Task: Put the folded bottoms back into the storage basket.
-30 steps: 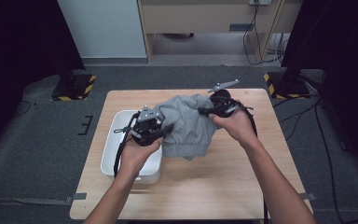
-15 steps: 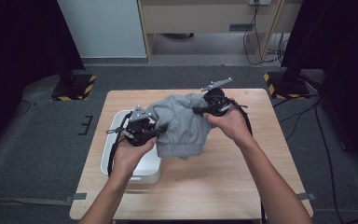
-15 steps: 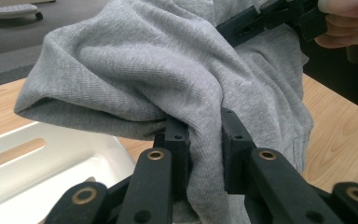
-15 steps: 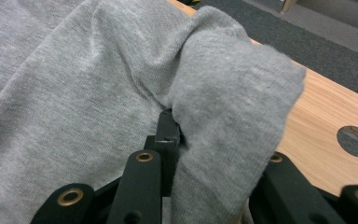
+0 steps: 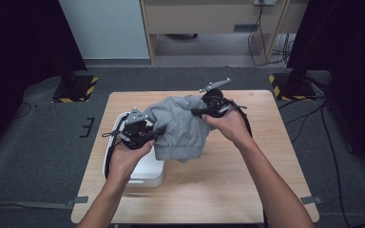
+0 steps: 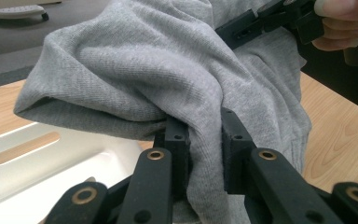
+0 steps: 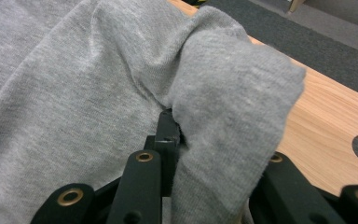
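The left gripper (image 6: pixel 204 144) pinches a thick fold of the grey garment (image 5: pixel 180 126), and the right gripper (image 7: pixel 214 135) clamps another bunched fold at the opposite side. The cloth hangs between them above the wooden table (image 5: pixel 228 190), beside the white bin (image 5: pixel 145 173). It looks soft, light and floppy, so edges or corners probably give better control than mid-cloth bunches.

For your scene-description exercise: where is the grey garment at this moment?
In the high view, the grey garment hangs above the middle of the wooden table, clamped between the left claw and right claw, just right of the white bin.
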A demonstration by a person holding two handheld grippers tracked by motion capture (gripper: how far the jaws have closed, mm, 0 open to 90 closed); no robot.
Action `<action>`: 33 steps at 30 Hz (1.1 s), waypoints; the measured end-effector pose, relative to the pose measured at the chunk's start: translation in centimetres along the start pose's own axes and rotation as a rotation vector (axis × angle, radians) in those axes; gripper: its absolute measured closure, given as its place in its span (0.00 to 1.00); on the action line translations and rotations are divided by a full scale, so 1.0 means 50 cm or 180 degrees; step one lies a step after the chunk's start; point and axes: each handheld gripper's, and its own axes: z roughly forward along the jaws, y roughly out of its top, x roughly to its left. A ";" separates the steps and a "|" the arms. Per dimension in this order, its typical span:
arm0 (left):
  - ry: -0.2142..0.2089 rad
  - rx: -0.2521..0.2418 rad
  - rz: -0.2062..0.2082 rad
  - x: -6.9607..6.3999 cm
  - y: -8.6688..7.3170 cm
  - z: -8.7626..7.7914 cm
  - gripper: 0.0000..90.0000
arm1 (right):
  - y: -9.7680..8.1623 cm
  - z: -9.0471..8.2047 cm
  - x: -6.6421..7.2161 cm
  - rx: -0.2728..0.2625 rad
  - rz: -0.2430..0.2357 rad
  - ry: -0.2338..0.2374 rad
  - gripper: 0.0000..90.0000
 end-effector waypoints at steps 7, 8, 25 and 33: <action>0.0028 -0.0021 -0.0012 0.013 -0.005 -0.016 0.85 | 0.013 0.011 0.015 0.0004 -0.0036 0.0023 0.80; 0.0031 -0.0016 -0.0011 0.015 -0.006 -0.018 0.85 | 0.015 0.013 0.017 0.0001 -0.0037 0.0023 0.80; 0.0075 -0.0059 -0.0120 0.057 -0.026 -0.057 0.85 | 0.043 0.045 0.056 0.0026 -0.0061 0.0106 0.80; 0.0099 -0.0067 -0.0141 0.070 -0.032 -0.072 0.85 | 0.055 0.060 0.071 0.0046 -0.0057 0.0141 0.80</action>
